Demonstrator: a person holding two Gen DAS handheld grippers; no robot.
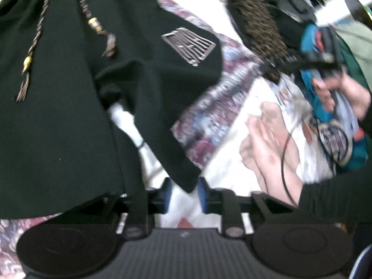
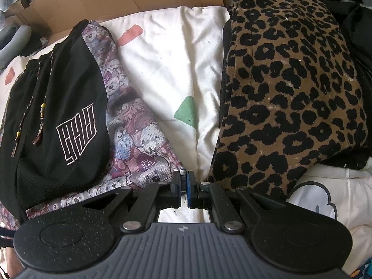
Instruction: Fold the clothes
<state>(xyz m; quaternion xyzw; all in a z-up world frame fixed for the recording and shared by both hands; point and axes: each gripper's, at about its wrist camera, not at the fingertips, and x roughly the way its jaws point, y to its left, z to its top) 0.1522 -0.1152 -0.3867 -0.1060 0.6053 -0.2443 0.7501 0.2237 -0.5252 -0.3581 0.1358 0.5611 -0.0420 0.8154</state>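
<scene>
Black shorts (image 1: 69, 116) with a pale line logo (image 1: 188, 46) and beaded drawstrings fill the left wrist view, lifted and blurred. My left gripper (image 1: 184, 195) has its blue pads apart. A corner of the shorts hangs down between them, and neither pad presses on it. In the right wrist view the same shorts (image 2: 62, 121) lie on a bear-patterned cloth (image 2: 139, 127) at the left. My right gripper (image 2: 184, 186) is shut with nothing in it, low over the white sheet (image 2: 174, 69) beside the bear cloth's edge.
A folded leopard-print garment (image 2: 290, 93) lies on the right, with dark clothes behind it. A cardboard box (image 2: 127, 0) stands at the back. A teal garment (image 1: 325, 121) with a round emblem, a hand (image 1: 348, 93) and a dark sleeve (image 1: 337, 197) show at the left wrist view's right.
</scene>
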